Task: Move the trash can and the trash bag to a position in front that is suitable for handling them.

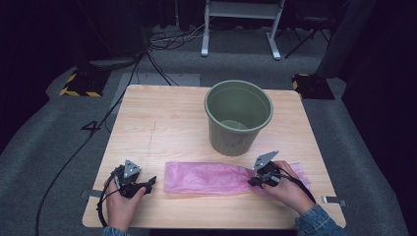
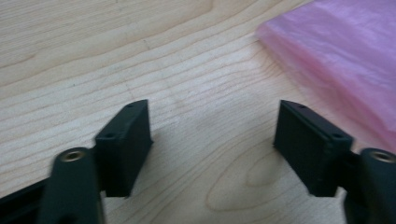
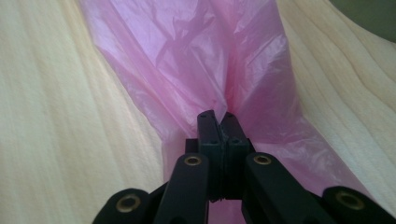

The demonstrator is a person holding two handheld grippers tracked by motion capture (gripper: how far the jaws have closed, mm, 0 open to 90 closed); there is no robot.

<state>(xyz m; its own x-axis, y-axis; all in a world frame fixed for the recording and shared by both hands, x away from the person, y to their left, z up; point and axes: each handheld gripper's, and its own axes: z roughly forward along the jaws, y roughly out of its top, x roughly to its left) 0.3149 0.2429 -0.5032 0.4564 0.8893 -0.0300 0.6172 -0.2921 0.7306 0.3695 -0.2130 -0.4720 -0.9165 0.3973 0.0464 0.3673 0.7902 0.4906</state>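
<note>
— Where does your bag (image 1: 206, 178) lie?
— Along the table's (image 1: 147, 123) near edge, running left to right, bin (image 1: 238, 117) just behind it.
— And your grippers?
— Left gripper (image 1: 150, 183) near the front-left corner, just left of the bag; right gripper (image 1: 252, 181) on its right part.

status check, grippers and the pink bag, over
Right gripper shut on pink bag, pinching its right part. Left gripper open, beside the bag's left end. Green bin behind, nothing blocking.

Bucket: green bin (image 1: 239, 117) stands upright near the table's far edge.
Table: pale wood (image 1: 157, 128).
Floor: grey carpet (image 1: 44, 147).
</note>
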